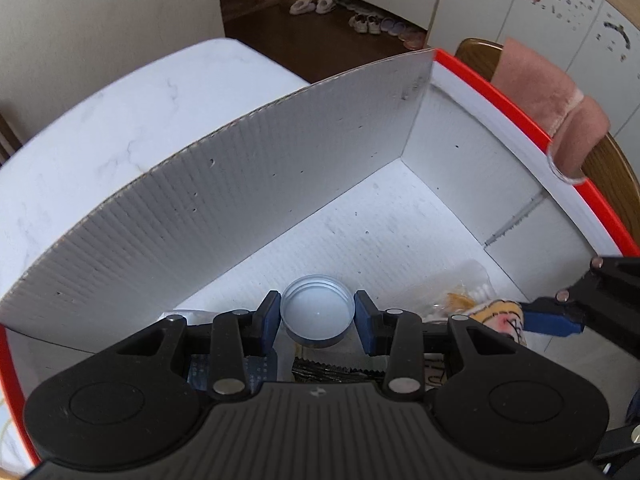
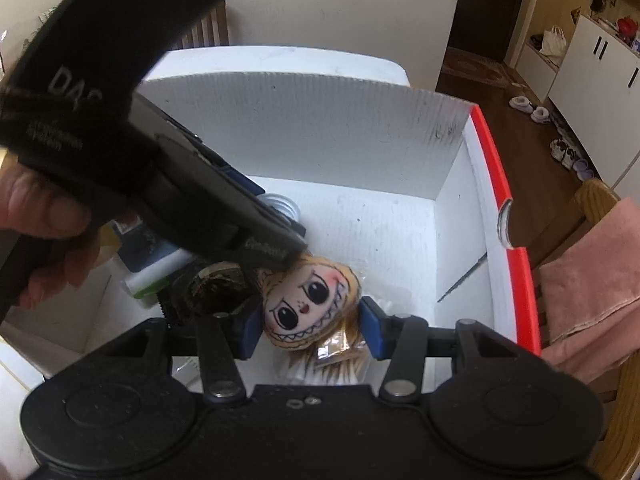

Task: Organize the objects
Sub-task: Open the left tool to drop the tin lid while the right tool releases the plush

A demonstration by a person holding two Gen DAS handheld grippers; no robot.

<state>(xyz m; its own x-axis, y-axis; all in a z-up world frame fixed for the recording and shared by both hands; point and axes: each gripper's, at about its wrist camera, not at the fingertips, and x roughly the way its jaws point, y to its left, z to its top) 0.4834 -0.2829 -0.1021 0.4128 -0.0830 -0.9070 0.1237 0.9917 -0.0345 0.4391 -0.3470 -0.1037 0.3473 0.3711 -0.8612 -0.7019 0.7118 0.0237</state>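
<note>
Both grippers are inside a white cardboard box (image 1: 224, 208) with a red rim (image 2: 492, 168). My left gripper (image 1: 317, 322) is shut on a translucent white plastic lid (image 1: 317, 316), its open side up, just above the box floor. My right gripper (image 2: 310, 320) holds its blue pads on either side of a blonde doll head (image 2: 310, 304) with big black eyes and a toothy grin; it looks shut on it. The doll head also shows at the right of the left wrist view (image 1: 502, 316), with the right gripper's fingertip (image 1: 554, 322) beside it.
In the box lie a clear packet of cotton swabs (image 2: 332, 364), a dark roll of tape (image 2: 212, 284), a green and white item (image 2: 156, 276) and a blue card (image 1: 224, 368). The box stands on a white marble table (image 1: 120, 120). A wooden chair with a pink towel (image 2: 592, 280) stands to the right.
</note>
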